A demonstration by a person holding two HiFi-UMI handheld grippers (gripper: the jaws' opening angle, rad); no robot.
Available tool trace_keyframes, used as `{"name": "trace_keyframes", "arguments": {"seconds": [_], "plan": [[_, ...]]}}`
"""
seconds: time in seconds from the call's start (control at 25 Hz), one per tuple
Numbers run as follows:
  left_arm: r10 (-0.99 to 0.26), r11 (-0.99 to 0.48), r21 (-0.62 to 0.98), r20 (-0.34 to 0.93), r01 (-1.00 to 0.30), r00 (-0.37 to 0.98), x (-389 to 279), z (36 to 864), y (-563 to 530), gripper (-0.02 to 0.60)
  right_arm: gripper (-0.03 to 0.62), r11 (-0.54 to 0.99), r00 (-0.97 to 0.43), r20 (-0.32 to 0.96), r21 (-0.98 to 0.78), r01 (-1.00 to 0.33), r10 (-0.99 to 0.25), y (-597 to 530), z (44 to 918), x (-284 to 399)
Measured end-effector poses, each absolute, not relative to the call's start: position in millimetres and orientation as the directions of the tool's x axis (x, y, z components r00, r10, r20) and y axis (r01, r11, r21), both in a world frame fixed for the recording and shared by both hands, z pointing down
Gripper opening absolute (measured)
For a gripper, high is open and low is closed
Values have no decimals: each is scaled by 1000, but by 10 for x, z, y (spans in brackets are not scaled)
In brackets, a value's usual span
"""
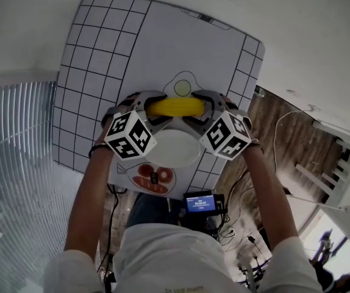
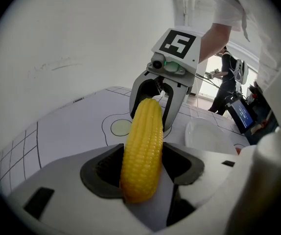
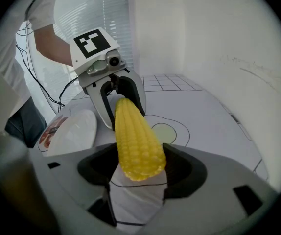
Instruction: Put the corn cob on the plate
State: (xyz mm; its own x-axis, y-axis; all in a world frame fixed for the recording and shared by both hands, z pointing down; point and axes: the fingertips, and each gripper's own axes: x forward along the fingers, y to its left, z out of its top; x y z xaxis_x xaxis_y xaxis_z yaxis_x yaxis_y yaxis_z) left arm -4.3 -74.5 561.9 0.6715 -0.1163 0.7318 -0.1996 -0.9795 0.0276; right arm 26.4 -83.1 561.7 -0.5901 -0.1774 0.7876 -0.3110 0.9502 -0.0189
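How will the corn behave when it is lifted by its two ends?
Probably stiff: the corn lies straight between the left tool and the right tool. Its round, tapered body could roll if released on the mat. Its bumpy kernels should help the grip.

Yellow corn cob [image 1: 176, 107] crosswise, left hand-held gripper [image 1: 143, 106] and right hand-held gripper [image 1: 210, 106] at its ends, white plate [image 1: 172, 148] beside

One corn cob [image 1: 176, 107] is counted just beyond one plate [image 1: 174, 148]; two grippers, left gripper [image 1: 147, 107] and right gripper [image 1: 207, 107], are tallied past that plate.
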Motion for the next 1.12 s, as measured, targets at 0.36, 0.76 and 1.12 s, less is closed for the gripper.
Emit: {"name": "trace_keyframes", "arguments": {"seconds": [0.36,0.76,1.12], "plan": [[-112,-983,10,755,-181,646,-51,5611,-743,247,284,958,-572,800,15,-286,-183,-838,5590,258],[-103,-985,11,768,-173,632,-48,5500,-700,247,284,957,-562,804,33,-288,-197,-797,5463,262],[-104,-991,-27,784,-133,613,-38,5253,-659,247,284,944,-560,791,65,-323,-246,-742,5215,279]]}}
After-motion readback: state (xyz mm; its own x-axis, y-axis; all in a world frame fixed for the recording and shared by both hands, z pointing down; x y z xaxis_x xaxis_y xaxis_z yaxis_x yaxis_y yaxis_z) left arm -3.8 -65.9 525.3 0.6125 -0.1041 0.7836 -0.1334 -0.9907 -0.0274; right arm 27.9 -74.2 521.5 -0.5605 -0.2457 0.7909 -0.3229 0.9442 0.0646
